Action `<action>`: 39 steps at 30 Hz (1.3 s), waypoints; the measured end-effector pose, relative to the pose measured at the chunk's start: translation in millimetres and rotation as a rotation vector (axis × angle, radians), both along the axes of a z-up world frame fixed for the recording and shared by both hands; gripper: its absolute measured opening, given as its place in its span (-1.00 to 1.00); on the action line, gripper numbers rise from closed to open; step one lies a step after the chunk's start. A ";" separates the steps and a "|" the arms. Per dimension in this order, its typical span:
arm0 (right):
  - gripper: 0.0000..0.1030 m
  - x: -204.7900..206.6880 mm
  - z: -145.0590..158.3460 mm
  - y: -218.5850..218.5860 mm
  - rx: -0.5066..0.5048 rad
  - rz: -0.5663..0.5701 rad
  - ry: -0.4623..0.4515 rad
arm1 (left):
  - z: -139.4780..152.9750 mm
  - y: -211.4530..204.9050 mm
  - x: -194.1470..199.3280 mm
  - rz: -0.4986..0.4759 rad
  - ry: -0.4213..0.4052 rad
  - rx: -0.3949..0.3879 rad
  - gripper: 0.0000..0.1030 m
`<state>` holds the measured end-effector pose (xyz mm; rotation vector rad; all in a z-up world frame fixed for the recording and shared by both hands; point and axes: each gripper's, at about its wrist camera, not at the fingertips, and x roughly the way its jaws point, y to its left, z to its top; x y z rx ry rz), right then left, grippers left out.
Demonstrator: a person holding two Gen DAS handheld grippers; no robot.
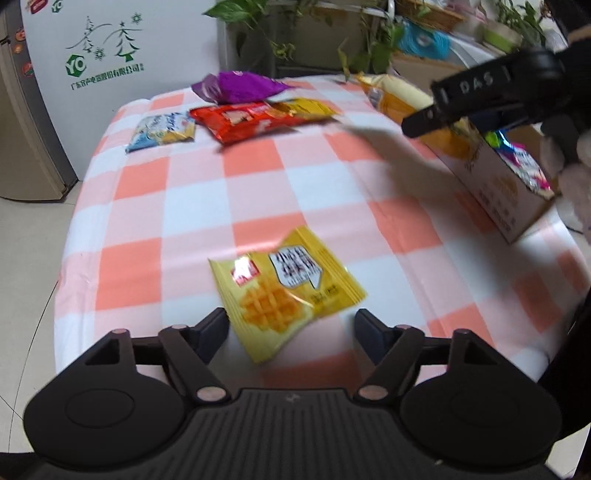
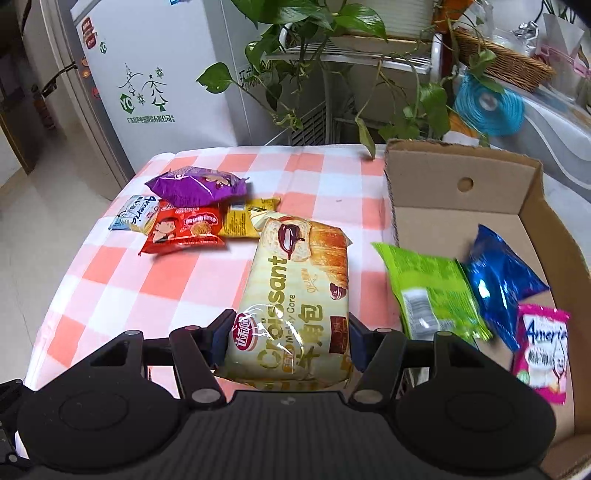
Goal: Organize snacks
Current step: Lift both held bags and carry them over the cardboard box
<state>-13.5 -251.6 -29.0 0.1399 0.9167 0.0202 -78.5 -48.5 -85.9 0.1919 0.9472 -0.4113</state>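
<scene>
Right tool (image 2: 286,338) grips the croissant pack (image 2: 295,295); left tool (image 1: 291,328) open over the yellow packet (image 1: 286,291).
Carry the croissant pack clear over the cardboard box (image 2: 461,221) wall at the surface's right edge, then release.

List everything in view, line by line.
croissant pack: 1, cream and gold, between the right gripper's pads
yellow packet: 1, yellow, near table edge, between the left gripper's open jaws, unpressed
purple packet: 1, purple, far pile, on top
red packet: 1, red, far pile
blue-white packet: 1, far pile, left end
small yellow packet: 1, far pile, right end
box: 1, brown cardboard, table's right side
green packet: 1, in box
blue packet: 1, in box
pink packet: 1, in box
tablecloth: 1, orange-white check
plant: green, behind table
left gripper: 1, black
right gripper: 1, black
</scene>
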 end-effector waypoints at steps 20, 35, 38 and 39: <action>0.31 -18.2 0.7 -22.1 0.057 -0.025 -0.019 | 5.6 -24.0 12.6 -0.131 -0.176 0.181 0.74; 0.32 -17.4 -0.2 -21.1 0.079 0.015 -0.013 | -0.1 -25.9 13.9 -0.342 -0.151 0.230 0.86; 0.32 -16.5 -0.3 -20.0 0.077 0.018 -0.011 | -2.4 -16.4 25.1 -0.260 -0.072 0.120 0.69; 0.32 -16.4 0.1 -19.5 0.081 0.021 -0.013 | -3.2 -13.0 26.9 -0.228 -0.047 0.075 0.55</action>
